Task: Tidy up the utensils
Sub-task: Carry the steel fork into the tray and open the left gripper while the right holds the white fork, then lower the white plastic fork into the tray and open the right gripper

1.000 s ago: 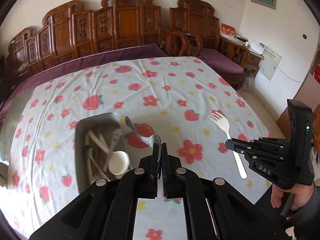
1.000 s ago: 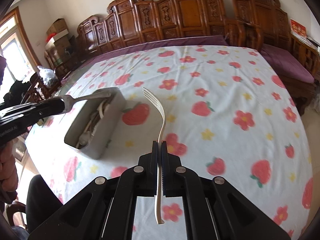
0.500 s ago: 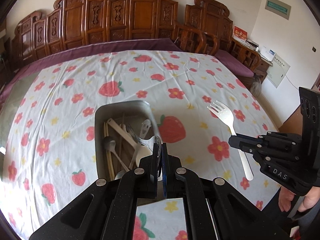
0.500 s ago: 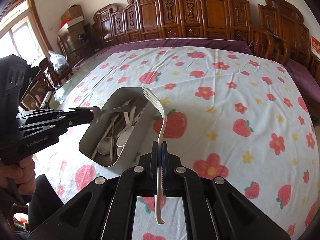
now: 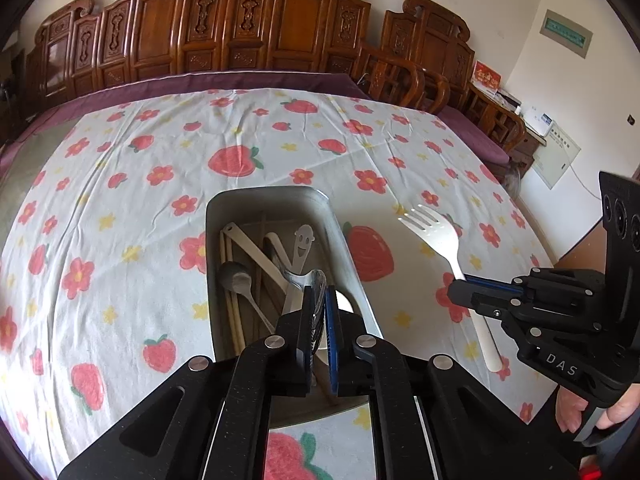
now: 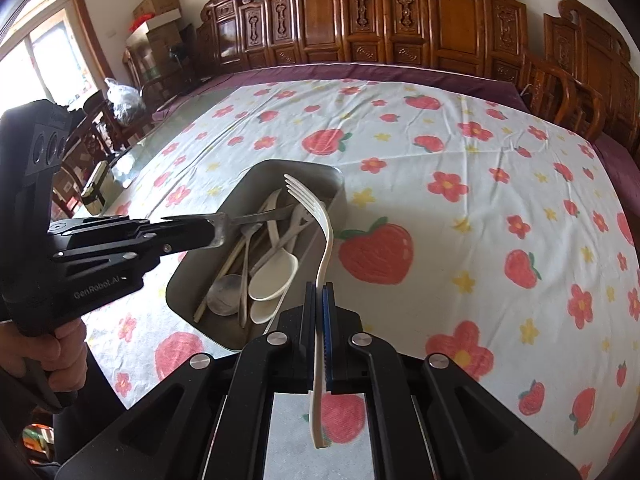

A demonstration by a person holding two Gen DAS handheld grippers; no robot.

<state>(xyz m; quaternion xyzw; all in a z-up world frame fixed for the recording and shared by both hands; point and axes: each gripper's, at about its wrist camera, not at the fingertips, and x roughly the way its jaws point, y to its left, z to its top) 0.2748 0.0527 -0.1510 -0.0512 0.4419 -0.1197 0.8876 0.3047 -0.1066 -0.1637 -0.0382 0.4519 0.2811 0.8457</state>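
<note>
White plastic fork [image 6: 322, 240] is pinched by its handle in the right gripper [image 6: 320, 292], tines over the metal tray [image 6: 256, 176]; the left gripper [image 5: 318, 300] has just been opening around a metal fork [image 6: 256, 218].

We're in a home, a living or dining room. Beyond the gripper runs a row of carved wooden chairs [image 5: 248, 28] against a plain wall. Under it we see a big table under a strawberry-print cloth [image 5: 280, 148]. Off to its left we spot a window [image 6: 36, 60], stacked cardboard boxes [image 6: 156, 8] and a tied plastic bag [image 6: 124, 100]; to its right, a wall panel [image 5: 558, 156].
</note>
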